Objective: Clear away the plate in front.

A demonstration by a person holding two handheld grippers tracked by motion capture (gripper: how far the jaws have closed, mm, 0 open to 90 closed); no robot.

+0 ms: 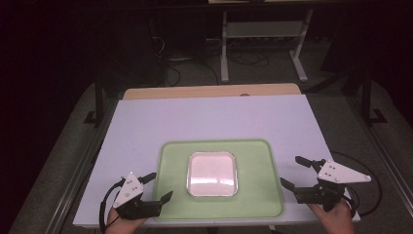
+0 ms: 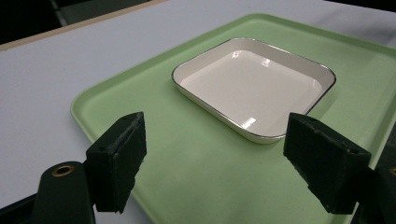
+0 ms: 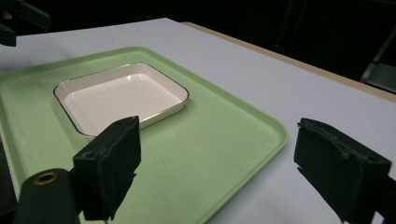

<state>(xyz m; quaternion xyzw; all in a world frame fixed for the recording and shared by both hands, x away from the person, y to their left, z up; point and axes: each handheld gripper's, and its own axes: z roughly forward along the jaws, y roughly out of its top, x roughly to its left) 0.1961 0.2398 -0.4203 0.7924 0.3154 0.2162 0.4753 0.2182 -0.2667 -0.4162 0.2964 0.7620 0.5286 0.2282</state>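
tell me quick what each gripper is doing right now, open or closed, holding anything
Left gripper: open, holding nothing, at the green tray's left edge.
Right gripper: open, holding nothing, beside the tray's right edge.

The high view looks forward and down from above the person's side of the table [image 1: 146,122], far enough back to take in the whole top, the green tray [image 1: 170,161] and the floor beyond. The left gripper view sits low and close at the tray's [image 2: 196,177] near left corner, facing across it between its own black jaws toward the white square dish [image 2: 252,86]. The right gripper view does the same from the tray's [image 3: 210,154] right edge, so all three views share the tray and dish [image 3: 116,95].
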